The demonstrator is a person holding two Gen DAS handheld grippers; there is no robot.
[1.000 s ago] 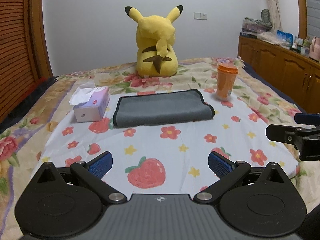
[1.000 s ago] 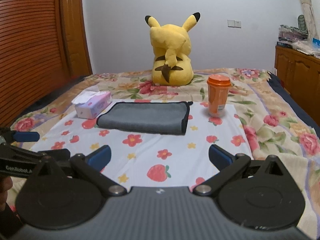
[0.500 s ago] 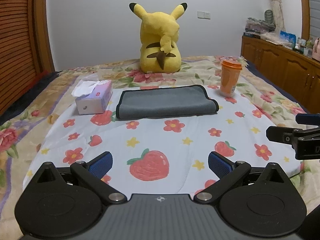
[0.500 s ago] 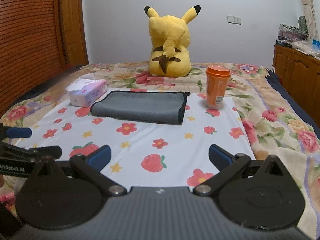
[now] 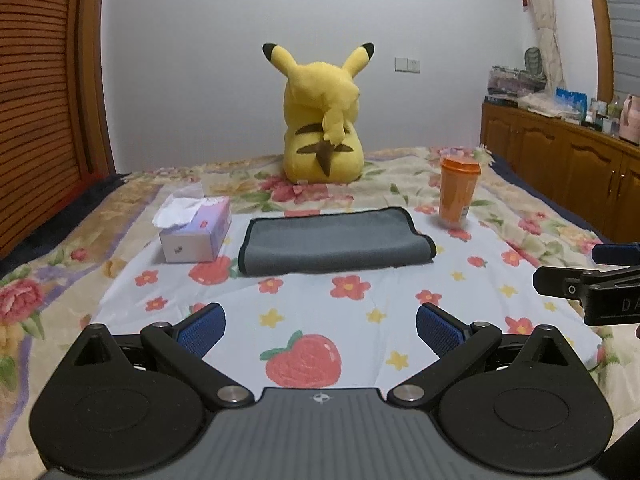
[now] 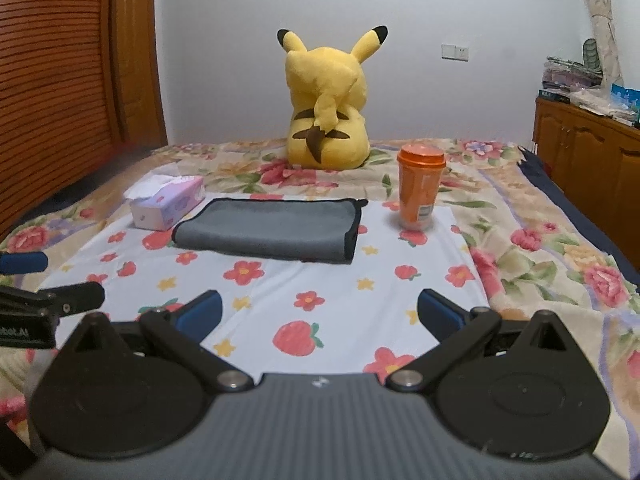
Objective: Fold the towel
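A grey towel point(image 5: 334, 242) with a black edge lies folded flat on a white cloth printed with flowers and strawberries; it also shows in the right wrist view point(image 6: 268, 230). My left gripper point(image 5: 320, 330) is open and empty, well short of the towel's near edge. My right gripper point(image 6: 320, 314) is open and empty too, likewise short of the towel. Each gripper's tip shows at the side of the other's view.
A tissue box point(image 5: 196, 230) stands left of the towel. An orange cup point(image 5: 458, 190) stands to its right. A yellow plush toy point(image 5: 322, 120) sits behind, on the floral bedspread. Wooden cabinets point(image 5: 560, 160) line the right wall, a wooden door point(image 6: 60, 80) the left.
Both grippers have dropped lower and tilted towards level, so the towel sits lower in the frame. Both stay open and empty. The towel has not moved.
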